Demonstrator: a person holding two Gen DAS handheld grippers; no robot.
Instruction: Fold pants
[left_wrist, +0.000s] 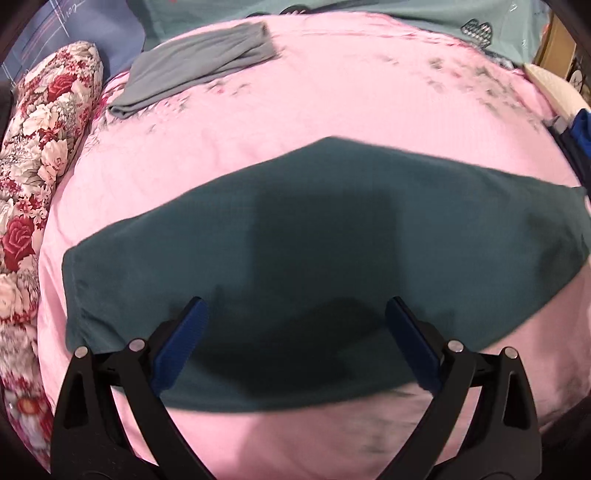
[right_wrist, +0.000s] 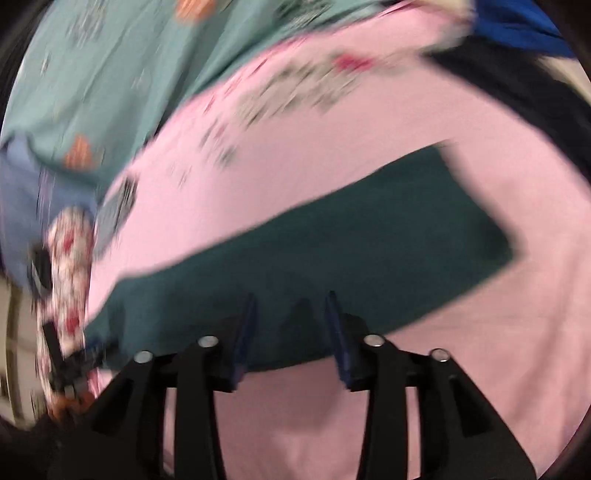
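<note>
Dark teal pants (left_wrist: 332, 221) lie flat as a long folded band across the pink bedsheet (left_wrist: 332, 92). My left gripper (left_wrist: 297, 305) hangs above the band's near edge, pointing steeply down. It is open wide and its blue pads (left_wrist: 184, 343) hold nothing. The right wrist view is blurred. There the pants (right_wrist: 332, 240) run slantwise from lower left to upper right. My right gripper (right_wrist: 291, 298) sits over their near edge with a moderate gap between its pads (right_wrist: 243, 332). The pads press on nothing; a small dark peak shows in the gap, fabric or shadow.
A folded grey garment (left_wrist: 199, 62) lies on the sheet at far left. A floral roll (left_wrist: 48, 129) borders the left side of the bed. A pale teal printed sheet (left_wrist: 369, 11) covers the far end. Blue cloth (left_wrist: 581, 129) sits at the right edge.
</note>
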